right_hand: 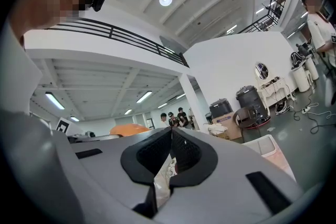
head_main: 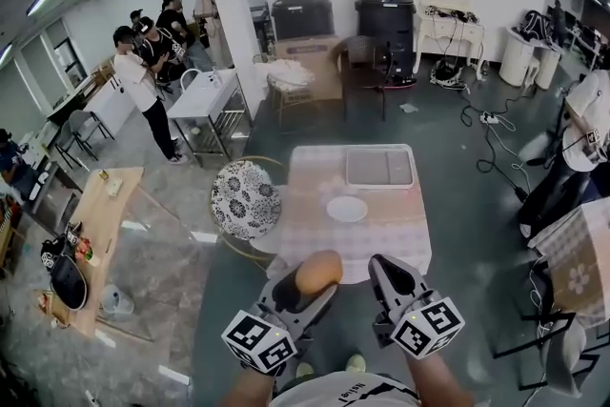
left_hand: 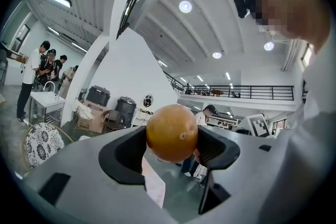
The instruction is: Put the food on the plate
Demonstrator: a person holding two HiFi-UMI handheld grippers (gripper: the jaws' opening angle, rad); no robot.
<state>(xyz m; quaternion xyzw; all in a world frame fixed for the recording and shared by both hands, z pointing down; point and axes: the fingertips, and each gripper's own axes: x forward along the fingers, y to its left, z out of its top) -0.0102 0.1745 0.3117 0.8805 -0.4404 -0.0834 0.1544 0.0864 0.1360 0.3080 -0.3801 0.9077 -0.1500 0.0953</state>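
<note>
Big open workshop: grey floor, white pillar, people standing far left. Small table (head_main: 400,238) with a pale checked cloth sits dead ahead, with a patterned round chair (head_main: 245,198) at its left edge.

On the table there's a white plate (head_main: 347,209) about mid-cloth, empty as far as I can see, and a flat grey tray (head_main: 379,167) just beyond it.

Left gripper (head_main: 309,287): jaws partly open and clamped on an orange (left_hand: 171,132), one pad on each side. The fruit sits at the tips with most of it exposed. It's round, so there's no long axis to worry about.

Right gripper (right_hand: 171,136): jaws pressed together at the tips, nothing held.

Both grippers hang short of the table's near edge, side by side and pitched up; both gripper views show ceiling rather than tabletop.

Key geometry: the plate lies forward of the orange and a touch to the right, past the near edge. The left gripper has the load, so my read is the move is its own: reach forward, tip the nose down, release over the plate. Carry phase, placement not yet done. Risk: a round fruit could roll off a shallow plate if it's dropped from height.
</note>
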